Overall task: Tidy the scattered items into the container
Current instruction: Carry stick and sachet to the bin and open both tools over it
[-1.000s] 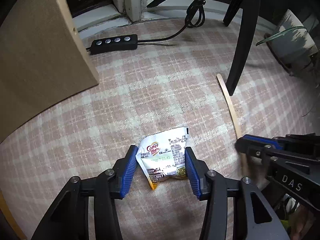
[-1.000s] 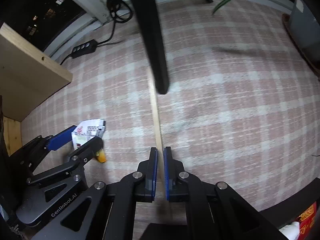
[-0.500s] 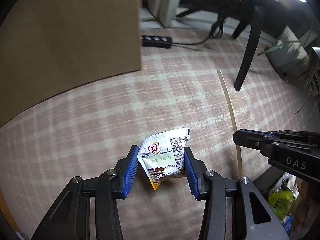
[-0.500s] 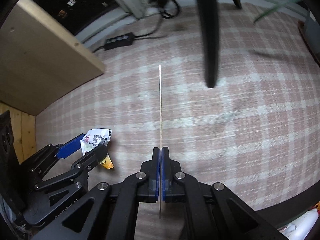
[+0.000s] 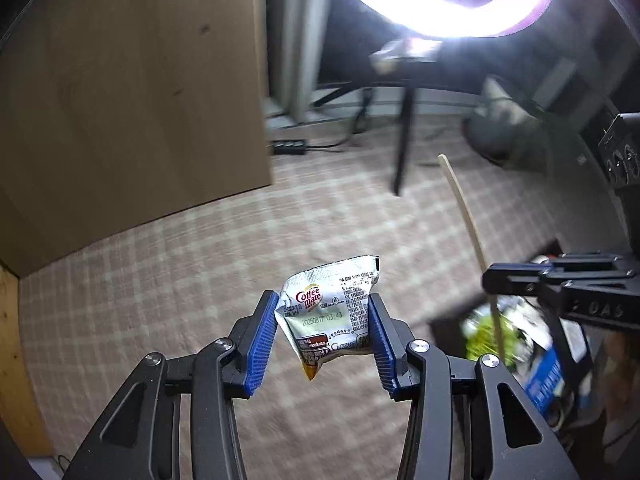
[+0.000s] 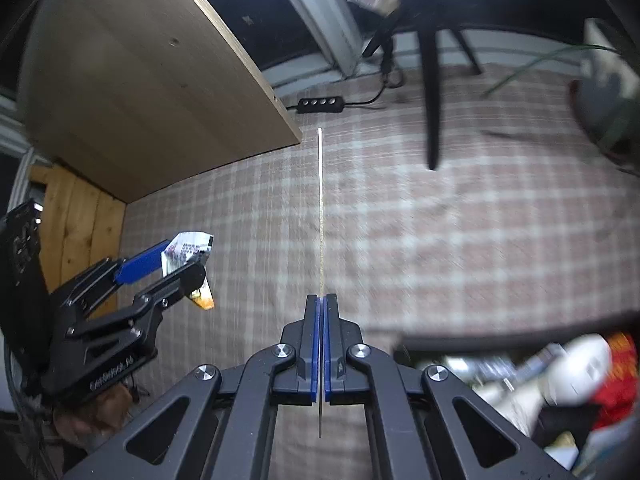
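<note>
At the lower middle of the left wrist view, the left tongs (image 5: 322,334) are grasping a creamer packet (image 5: 330,316) between their blue pads, holding it in the air above the checked carpet (image 5: 200,272), with its yellow corner hanging below the pads. To the right in the same view, the right tongs (image 5: 490,280) are showing at the right edge, and below them a dark container (image 5: 440,326) is appearing at the lower right, already holding blurred packets and boxes. In the right wrist view, the right tongs (image 6: 320,340) are clenched on a thin wooden stick (image 6: 320,216), which is running straight up the middle of the frame, clear of the carpet. The container's rim (image 6: 500,342) is lying at the lower right there too. The step in hand looks like the carry: both items are off the floor and not yet over the opening. The next move probably calls for swinging each pair of tongs toward the lower right, over the rim, tilting the long stick so it fits inside, then releasing.
</note>
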The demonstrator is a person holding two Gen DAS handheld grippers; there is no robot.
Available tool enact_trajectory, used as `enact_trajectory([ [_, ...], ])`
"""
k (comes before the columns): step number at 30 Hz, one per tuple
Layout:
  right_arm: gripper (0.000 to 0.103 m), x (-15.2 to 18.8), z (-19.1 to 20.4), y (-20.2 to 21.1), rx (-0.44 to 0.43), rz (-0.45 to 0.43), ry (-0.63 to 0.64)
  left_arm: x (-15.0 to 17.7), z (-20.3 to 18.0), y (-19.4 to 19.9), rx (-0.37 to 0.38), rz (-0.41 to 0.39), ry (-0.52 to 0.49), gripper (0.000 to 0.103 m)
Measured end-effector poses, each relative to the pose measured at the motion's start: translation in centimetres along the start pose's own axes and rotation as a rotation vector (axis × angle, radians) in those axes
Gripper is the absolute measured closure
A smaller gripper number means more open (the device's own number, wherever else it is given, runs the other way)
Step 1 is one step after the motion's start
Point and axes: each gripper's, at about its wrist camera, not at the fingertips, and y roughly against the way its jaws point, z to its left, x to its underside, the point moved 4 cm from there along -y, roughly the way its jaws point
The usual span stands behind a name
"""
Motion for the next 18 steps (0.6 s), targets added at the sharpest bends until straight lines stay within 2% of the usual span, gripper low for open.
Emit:
enact_trajectory([
  [4,0.102,3.2,-2.3,2.9,0.007,-0.021,-0.019,1.8,-5.9,0.9,0.048,-0.003,-0.089,0.055],
  [9,0.102,10.1,-7.7,8.1,0.037,-0.055,-0.095,4.7,-14.0,1.1,0.123,0.02,-0.204,0.055],
  [18,0.102,19.8,-18.0,11.2,0.089,-0.086,-0.303,10.8,-27.0,0.4,0.228,0.073,-0.373,0.055],
])
